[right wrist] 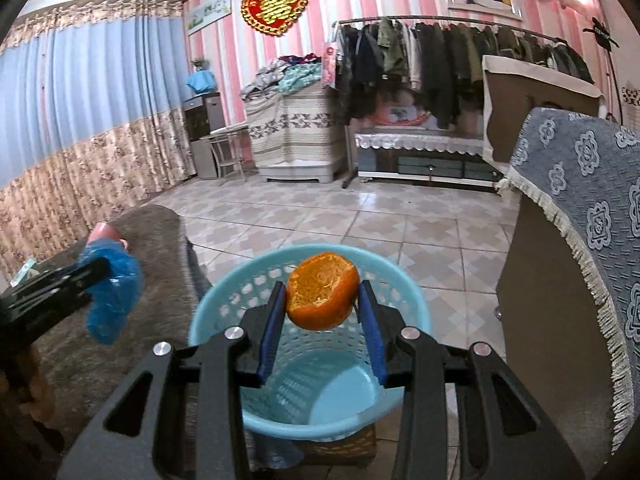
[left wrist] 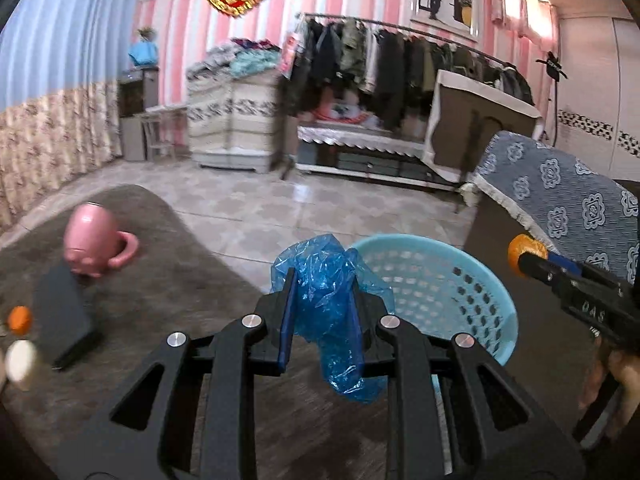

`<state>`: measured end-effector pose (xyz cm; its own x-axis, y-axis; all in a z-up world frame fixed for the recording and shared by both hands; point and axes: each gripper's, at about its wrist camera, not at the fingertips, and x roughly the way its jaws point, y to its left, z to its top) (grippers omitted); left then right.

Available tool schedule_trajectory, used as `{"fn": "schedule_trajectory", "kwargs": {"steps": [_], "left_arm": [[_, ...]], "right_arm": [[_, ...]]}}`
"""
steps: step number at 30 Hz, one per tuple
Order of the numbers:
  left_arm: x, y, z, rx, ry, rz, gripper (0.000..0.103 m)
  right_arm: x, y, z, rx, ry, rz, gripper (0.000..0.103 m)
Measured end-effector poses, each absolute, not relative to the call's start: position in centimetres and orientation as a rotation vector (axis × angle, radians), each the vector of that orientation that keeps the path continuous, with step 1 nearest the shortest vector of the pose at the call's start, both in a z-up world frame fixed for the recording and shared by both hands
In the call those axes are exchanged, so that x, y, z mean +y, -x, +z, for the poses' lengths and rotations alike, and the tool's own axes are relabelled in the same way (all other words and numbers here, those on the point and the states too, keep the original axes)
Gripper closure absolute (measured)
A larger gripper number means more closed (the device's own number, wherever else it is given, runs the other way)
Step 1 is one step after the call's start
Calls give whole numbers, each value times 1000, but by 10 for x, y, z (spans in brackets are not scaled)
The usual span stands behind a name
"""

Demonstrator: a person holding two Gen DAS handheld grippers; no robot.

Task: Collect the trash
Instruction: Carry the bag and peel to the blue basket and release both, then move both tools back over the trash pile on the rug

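My left gripper (left wrist: pixel 322 284) is shut on a crumpled blue plastic bag (left wrist: pixel 332 300), which hangs just left of the light blue perforated basket (left wrist: pixel 480 280). In the right wrist view the same blue plastic bag (right wrist: pixel 110 288) dangles from the left gripper (right wrist: pixel 105 268) over the grey table edge. My right gripper (right wrist: pixel 322 294) is shut on an orange peel (right wrist: pixel 322 296), held directly above the open basket (right wrist: pixel 224 308). The left wrist view shows the right gripper (left wrist: pixel 524 258) with the orange peel (left wrist: pixel 520 246) at the far right, past the basket's rim.
A grey-brown table (left wrist: pixel 168 280) carries a pink mug (left wrist: pixel 94 240) lying tipped, a black slab (left wrist: pixel 64 312), an orange bit (left wrist: pixel 19 319) and a white object (left wrist: pixel 20 360). A chair draped in blue patterned cloth (right wrist: pixel 580 184) stands right of the basket. Tiled floor lies beyond.
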<state>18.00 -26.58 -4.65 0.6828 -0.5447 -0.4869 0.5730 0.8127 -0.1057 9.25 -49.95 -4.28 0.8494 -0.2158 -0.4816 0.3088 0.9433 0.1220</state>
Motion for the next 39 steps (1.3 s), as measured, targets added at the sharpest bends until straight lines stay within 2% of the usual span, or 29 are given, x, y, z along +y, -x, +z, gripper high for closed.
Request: {"fn": "schedule_trajectory", "kwargs": {"steps": [12, 14, 16, 21, 27, 32, 33, 35, 36, 37, 39], "left_arm": [[-353, -201, -77, 553, -137, -704, 82], [-357, -207, -76, 549, -138, -701, 74], [-357, -214, -75, 550, -124, -688, 53], [-346, -220, -73, 548, -104, -644, 23], [-314, -222, -69, 533, -91, -561, 11], [-284, -227, -68, 551, -47, -517, 10], [-282, -227, -68, 552, -43, -512, 10], [-272, -226, -67, 555, -34, -495, 10], [-268, -225, -66, 553, -32, -486, 10], [-264, -224, -65, 551, -31, -481, 9], [-254, -219, -62, 545, -26, -464, 9]], "right_arm": [[-532, -93, -69, 516, -233, -338, 66], [-530, -93, -70, 518, -235, -343, 66], [-529, -94, -71, 521, -234, -347, 66], [-528, -102, -78, 533, -230, -346, 66], [-519, -115, -92, 553, -218, -345, 66], [-513, -127, -103, 569, -209, -362, 63], [-512, -129, -103, 569, -211, -365, 61], [-512, -131, -100, 557, -212, -374, 41], [-511, -131, -99, 548, -213, -376, 36], [-510, -130, -95, 535, -213, -380, 32], [-506, -129, -89, 521, -213, -380, 32]]}}
